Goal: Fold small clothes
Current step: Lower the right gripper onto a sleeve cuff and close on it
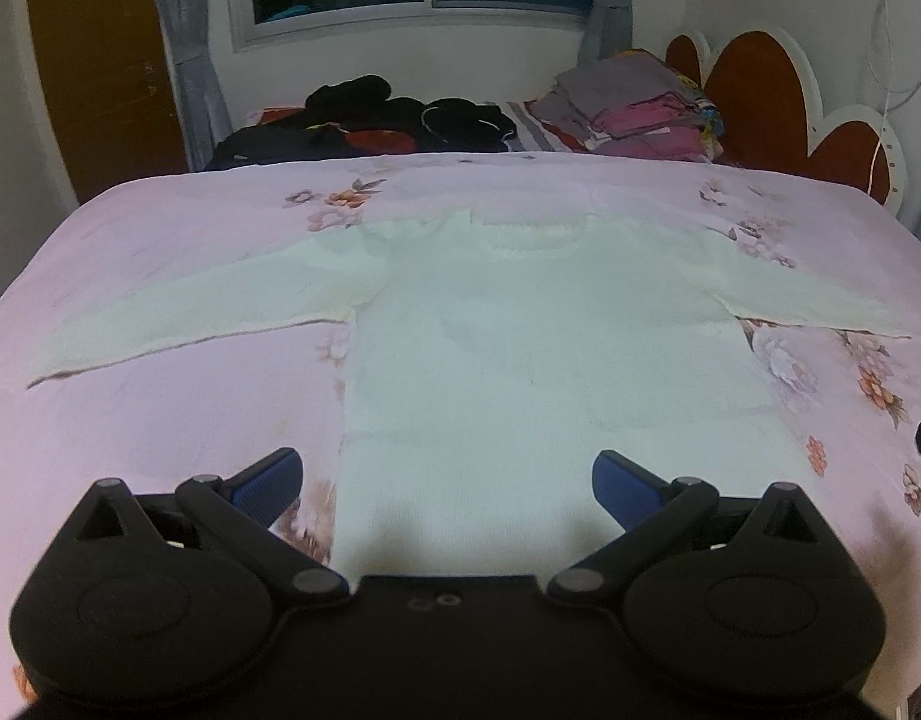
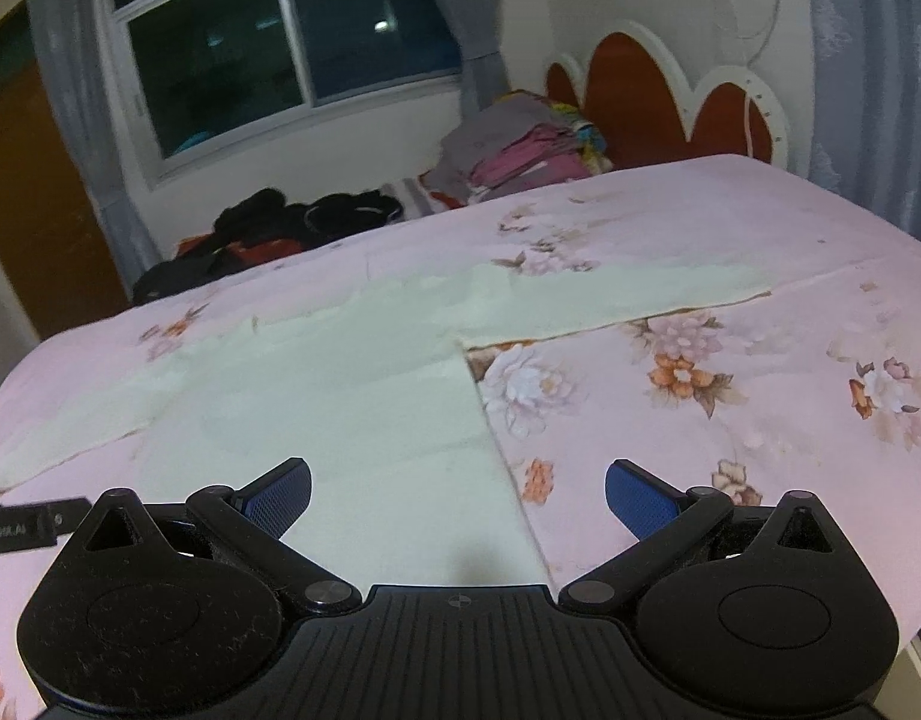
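one pale cream knitted long-sleeved sweater [image 1: 520, 348] lay flat, face up, on the pink floral bedsheet [image 1: 160, 450] of the bed, body toward the cameras, both sleeves stretched straight out to either side, neckline at the far end. left tongs [image 1: 447, 483] were spread wide, blue pads apart, holding nothing, poised over the hem near the sweater's left bottom corner. right tongs [image 2: 458, 495] were likewise spread and empty, sitting over the right side edge of the body where cloth met sheet. judgement: garment was laid out and smoothed, no fold yet made; step in hand looked like the approach for the first fold. next move probably called for each pair of tongs to drop onto a thin single edge (hem corner or sleeve end), pinch only the knit and not the sheet beneath, then carry it across the body. counts: one sweater in work, two sleeves, two tongs; at the far end of the bed one stack of folded clothes in grey and pink [image 1: 634, 114] and one loose heap of dark garments [image 1: 388, 114], item numbers not countable.
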